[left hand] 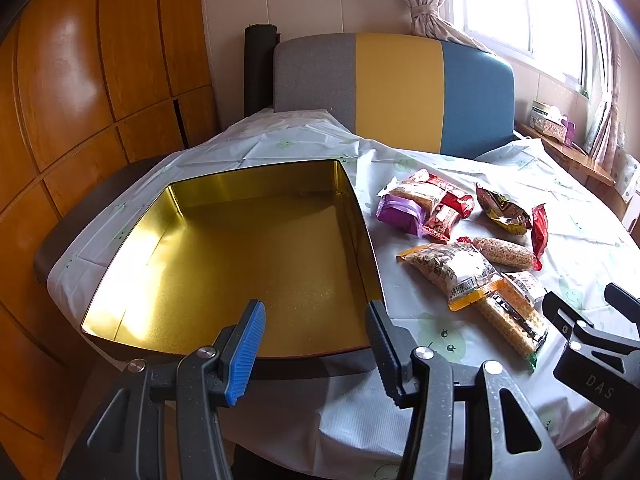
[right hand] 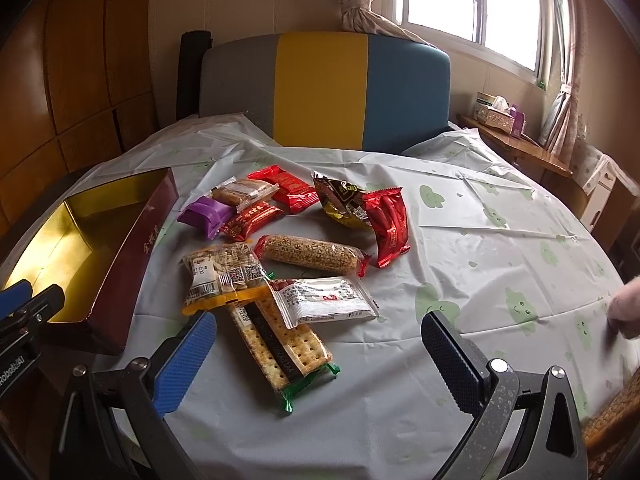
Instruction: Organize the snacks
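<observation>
So both grippers are just hanging over the table with nothing in them. The left gripper (left hand: pixel 316 344) has its jaws spread wide above the near edge of the gold-lined tin box (left hand: pixel 240 248), which sits on the left side of the tablecloth (left hand: pixel 440 412) with nothing inside it. The right gripper (right hand: pixel 320 344) is spread wide too, hovering over the snack pile just right of the box. Closest to it is the cracker pack (right hand: pixel 280 348), with a white packet (right hand: pixel 324 300) and a bag of seeds (right hand: pixel 224 276) lying over its far end. Farther back there's a grain bar (right hand: pixel 312 258), a red pack (right hand: pixel 390 226), a purple packet (right hand: pixel 206 214) and 2 small red ones (right hand: pixel 290 188) (right hand: pixel 250 220).
</observation>
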Motion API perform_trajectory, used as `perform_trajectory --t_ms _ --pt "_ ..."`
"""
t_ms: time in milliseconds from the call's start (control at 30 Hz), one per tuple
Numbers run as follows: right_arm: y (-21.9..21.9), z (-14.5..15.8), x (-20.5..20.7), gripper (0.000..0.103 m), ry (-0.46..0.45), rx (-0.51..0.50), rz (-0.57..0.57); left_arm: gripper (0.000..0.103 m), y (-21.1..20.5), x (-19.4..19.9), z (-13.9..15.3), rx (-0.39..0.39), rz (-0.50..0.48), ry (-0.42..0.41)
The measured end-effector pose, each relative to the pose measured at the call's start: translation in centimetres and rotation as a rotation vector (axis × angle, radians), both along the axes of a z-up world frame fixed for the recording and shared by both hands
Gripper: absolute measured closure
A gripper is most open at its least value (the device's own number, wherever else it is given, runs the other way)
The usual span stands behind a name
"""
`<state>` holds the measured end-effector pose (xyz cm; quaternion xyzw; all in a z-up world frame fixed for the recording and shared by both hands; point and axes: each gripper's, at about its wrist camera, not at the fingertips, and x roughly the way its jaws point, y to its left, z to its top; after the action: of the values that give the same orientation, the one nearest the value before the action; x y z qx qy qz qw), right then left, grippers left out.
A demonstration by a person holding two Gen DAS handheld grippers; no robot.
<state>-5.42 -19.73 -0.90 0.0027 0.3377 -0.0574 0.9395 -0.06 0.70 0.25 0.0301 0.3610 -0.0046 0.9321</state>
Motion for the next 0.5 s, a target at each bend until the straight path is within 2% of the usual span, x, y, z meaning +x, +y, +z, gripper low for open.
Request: perform_trajectory --t_ms 500 --pt "-1.6 1.4 0.6 0.000 -0.042 -0.006 -0.022 0.050 -0.4 -0.2 0.0 0.010 -0.007 0.000"
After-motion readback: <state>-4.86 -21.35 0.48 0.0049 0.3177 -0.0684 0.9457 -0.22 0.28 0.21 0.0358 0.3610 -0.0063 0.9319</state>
